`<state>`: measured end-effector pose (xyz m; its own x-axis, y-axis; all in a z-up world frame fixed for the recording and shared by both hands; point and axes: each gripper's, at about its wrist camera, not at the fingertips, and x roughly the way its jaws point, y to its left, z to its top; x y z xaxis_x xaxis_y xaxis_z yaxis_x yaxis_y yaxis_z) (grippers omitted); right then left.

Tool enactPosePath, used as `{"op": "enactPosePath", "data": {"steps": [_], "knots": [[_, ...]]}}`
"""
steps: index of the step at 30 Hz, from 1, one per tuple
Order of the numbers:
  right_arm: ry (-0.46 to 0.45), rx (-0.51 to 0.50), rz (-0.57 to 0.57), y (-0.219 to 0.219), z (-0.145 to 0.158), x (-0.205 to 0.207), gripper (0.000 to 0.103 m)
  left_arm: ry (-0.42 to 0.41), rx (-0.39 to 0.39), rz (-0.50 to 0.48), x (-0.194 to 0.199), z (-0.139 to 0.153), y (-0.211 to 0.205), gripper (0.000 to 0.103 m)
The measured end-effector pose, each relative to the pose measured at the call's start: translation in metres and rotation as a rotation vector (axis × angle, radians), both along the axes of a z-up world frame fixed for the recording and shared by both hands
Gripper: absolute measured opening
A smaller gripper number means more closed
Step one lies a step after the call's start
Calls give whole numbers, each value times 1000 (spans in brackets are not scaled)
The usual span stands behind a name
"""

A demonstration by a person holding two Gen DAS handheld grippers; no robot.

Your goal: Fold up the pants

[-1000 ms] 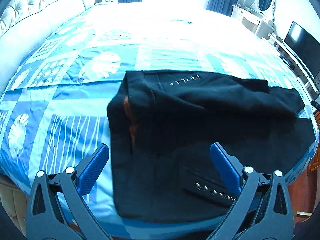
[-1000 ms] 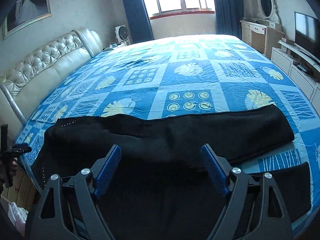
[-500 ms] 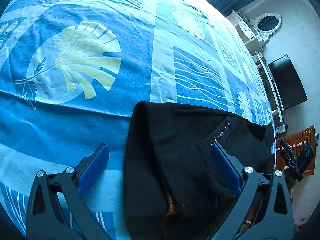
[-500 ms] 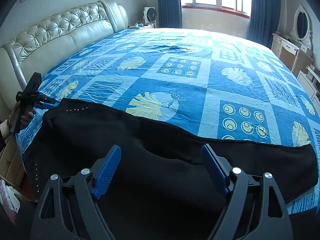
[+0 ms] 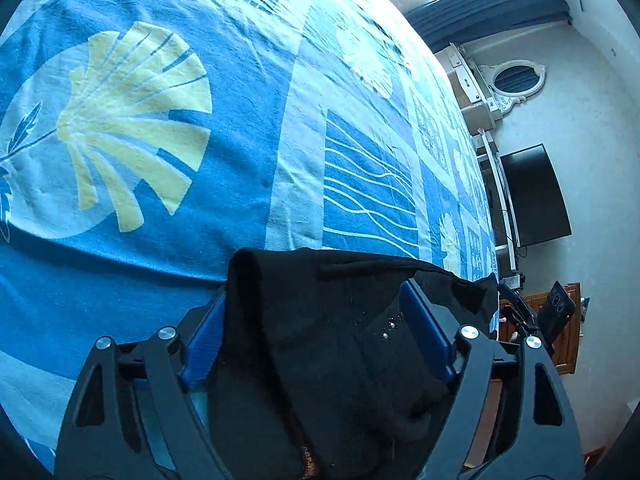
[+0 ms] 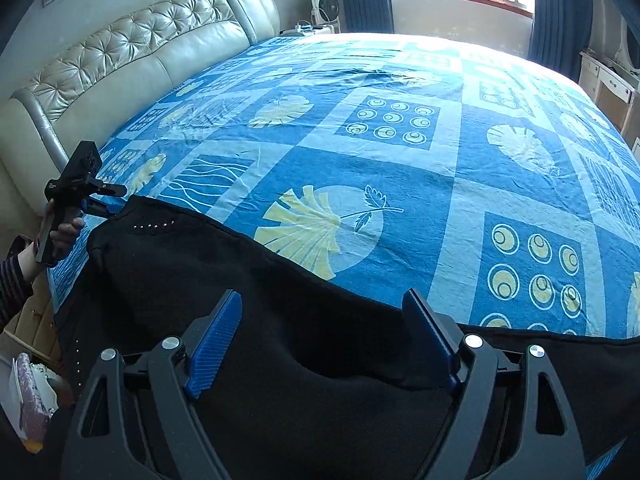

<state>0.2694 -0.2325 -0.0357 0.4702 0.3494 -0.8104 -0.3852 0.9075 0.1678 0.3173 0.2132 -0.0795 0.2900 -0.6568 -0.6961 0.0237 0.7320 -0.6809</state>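
The black pants [image 6: 248,288] lie folded lengthwise along the near edge of the blue patterned bed. Their waistband end with small studs [image 6: 154,225] is at the left. In the left wrist view the waistband corner [image 5: 320,340] fills the space between my left gripper's [image 5: 316,316] wide-apart blue pads; the jaws stand open around the cloth. My left gripper also shows in the right wrist view [image 6: 86,188] at the pants' left end. My right gripper [image 6: 322,322] is open, low over the middle of the pants' far edge.
The bedsheet [image 6: 400,160] stretches far beyond the pants. A padded cream headboard [image 6: 120,60] runs along the left. A dresser with an oval mirror [image 5: 516,80] and a dark TV [image 5: 532,196] stand past the bed's far side. A wooden cabinet [image 5: 568,332] is near the foot.
My left gripper has moved in onto the waistband corner, so the cloth now sits between its pads. My right gripper has come lower and closer to the pants' far edge.
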Motion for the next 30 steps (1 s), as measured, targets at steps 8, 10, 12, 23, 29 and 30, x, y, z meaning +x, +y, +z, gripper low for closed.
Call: {"op": "enactPosePath", "data": {"steps": [8, 10, 12, 23, 29, 30], "knots": [[161, -123, 199, 29, -38, 42, 49, -26, 112, -124, 6, 1, -24, 12], [214, -166, 212, 39, -48, 43, 15, -55, 141, -140, 5, 6, -28, 9], [165, -215, 217, 46, -43, 37, 13, -86, 169, -144, 4, 16, -30, 9], [-137, -175, 119, 34, 49, -46, 10, -233, 86, -132, -35, 91, -24, 8], [-212, -192, 103, 42, 54, -122, 9, -278, 75, -131, -100, 109, -22, 8], [-213, -194, 96, 43, 51, -132, 9, -282, 74, -129, -110, 109, -21, 8]]}}
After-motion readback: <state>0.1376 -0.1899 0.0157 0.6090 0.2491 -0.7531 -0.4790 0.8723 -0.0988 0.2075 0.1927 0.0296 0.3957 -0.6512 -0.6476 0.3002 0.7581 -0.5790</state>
